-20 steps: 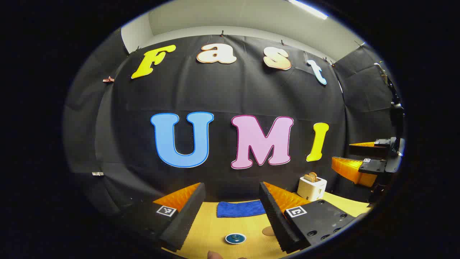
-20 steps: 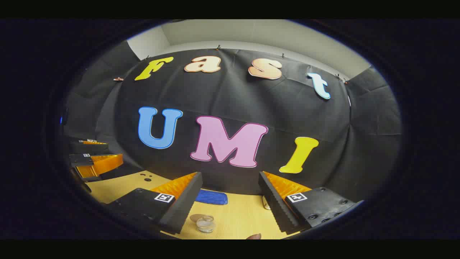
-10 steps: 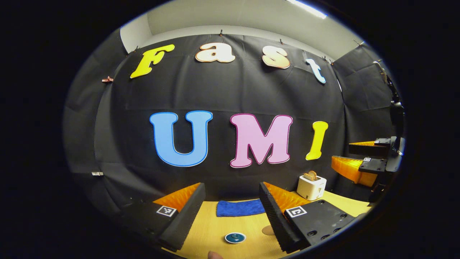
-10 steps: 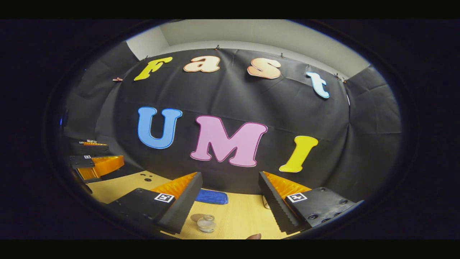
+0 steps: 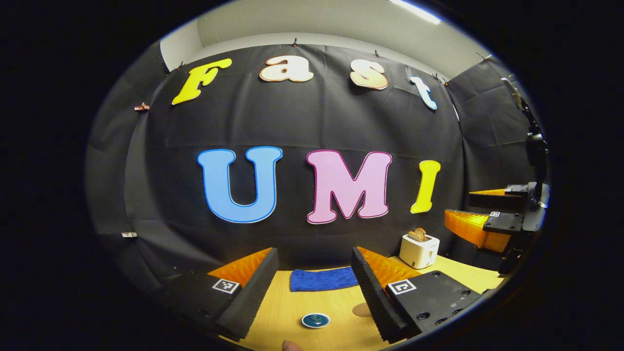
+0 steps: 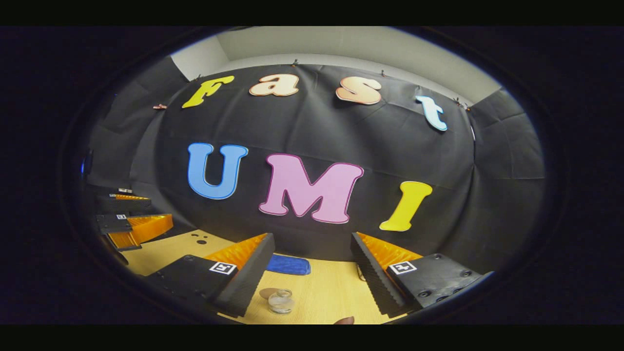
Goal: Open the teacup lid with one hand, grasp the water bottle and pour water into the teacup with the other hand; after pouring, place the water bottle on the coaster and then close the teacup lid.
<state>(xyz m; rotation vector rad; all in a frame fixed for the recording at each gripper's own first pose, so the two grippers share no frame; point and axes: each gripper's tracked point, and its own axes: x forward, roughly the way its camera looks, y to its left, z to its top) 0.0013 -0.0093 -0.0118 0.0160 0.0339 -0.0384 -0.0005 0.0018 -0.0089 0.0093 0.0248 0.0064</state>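
Left gripper, fingers apart, hovers above the wooden bench; the teacup lid lies at 6 o'clock, a blue cloth beyond. Right gripper, also apart, hangs over what may be the glass water bottle at 7 o'clock.

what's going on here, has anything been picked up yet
Nothing is held yet. A person carries two grippers above a wooden table. The left gripper is open, with a round teal teacup lid lying between its fingers farther down. The right gripper is open too, over a small clear glass vessel beside a round coaster. A blue cloth and a white toaster sit farther back.
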